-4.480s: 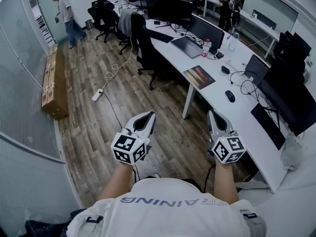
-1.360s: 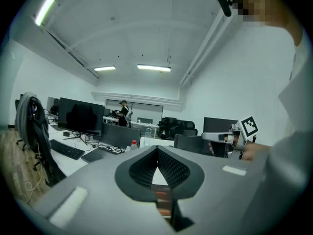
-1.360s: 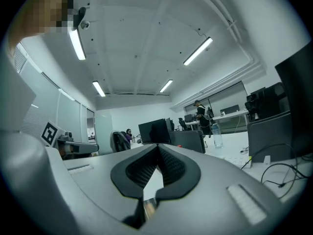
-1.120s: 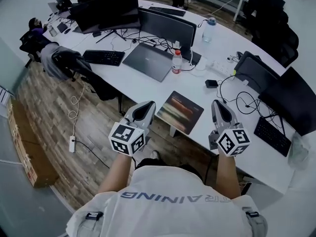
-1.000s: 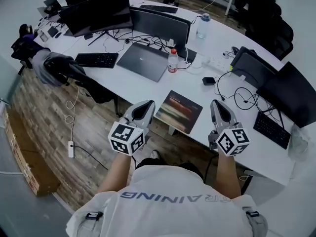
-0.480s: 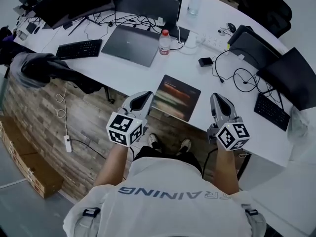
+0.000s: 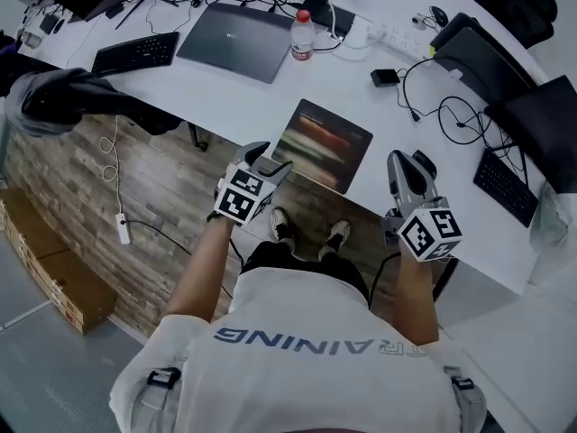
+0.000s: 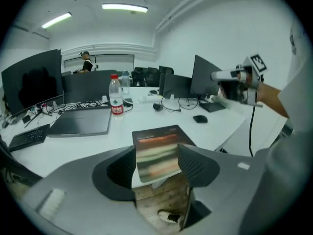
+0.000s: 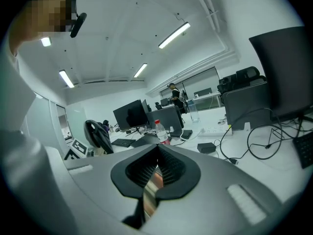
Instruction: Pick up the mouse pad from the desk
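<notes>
The mouse pad [image 7: 323, 144], dark with blurred red and green bands, lies flat at the front edge of the white desk [image 7: 225, 93]. My left gripper [image 7: 270, 163] points down at the pad's near left corner. Its jaws are opening, and in the left gripper view the mouse pad [image 8: 157, 135] shows through the gap of the left gripper [image 8: 156, 153] with neither pad pressing on it. My right gripper [image 7: 406, 171] hangs shut to the right of the pad, off the desk's edge. In its own view the right gripper [image 9: 157, 153] holds nothing.
Behind the pad are a closed laptop [image 7: 225, 30], a red-capped bottle [image 7: 301, 36], a keyboard [image 7: 135, 52], a small black box [image 7: 386, 77] and cables. Monitors and another keyboard [image 7: 500, 183] stand at the right. A chair with a jacket [image 7: 72, 102] is on the left.
The left gripper dropped toward the pad's near corner, tipped downward, and its jaws went from shut to open. The right gripper sank a little. The head view now looks more steeply down.
</notes>
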The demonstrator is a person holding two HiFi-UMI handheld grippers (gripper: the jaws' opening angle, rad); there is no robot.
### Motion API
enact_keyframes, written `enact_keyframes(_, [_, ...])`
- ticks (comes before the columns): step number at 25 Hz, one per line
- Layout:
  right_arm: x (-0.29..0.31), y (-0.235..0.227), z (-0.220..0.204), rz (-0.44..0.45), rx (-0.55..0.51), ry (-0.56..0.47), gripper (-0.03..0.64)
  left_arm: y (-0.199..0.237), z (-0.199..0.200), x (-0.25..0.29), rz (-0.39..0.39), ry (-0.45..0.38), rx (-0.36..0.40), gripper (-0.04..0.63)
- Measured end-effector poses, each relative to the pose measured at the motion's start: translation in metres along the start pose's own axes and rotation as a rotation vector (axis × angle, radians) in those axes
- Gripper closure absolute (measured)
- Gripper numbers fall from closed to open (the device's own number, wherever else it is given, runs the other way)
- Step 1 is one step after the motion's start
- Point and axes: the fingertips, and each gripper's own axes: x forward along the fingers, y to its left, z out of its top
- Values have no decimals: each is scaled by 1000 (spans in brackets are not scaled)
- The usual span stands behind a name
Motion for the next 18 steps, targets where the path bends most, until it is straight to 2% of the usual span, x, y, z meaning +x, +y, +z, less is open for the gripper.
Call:
enact_keyframes(2, [2,-4,-7,-3,3,20,603,7,-13,14,10,47,30,321])
enact_keyframes(9, [18,0,-33,19,16,93,603,12,-59,69,-9,182,66,296])
enact_keyframes(13, [24,4,-42,34,22,117,603,13,-86,94,2,247,44,277])
enact_keyframes(18, [23,-2,-45,29,32,129,603,11,-91,98,9,256,15,277])
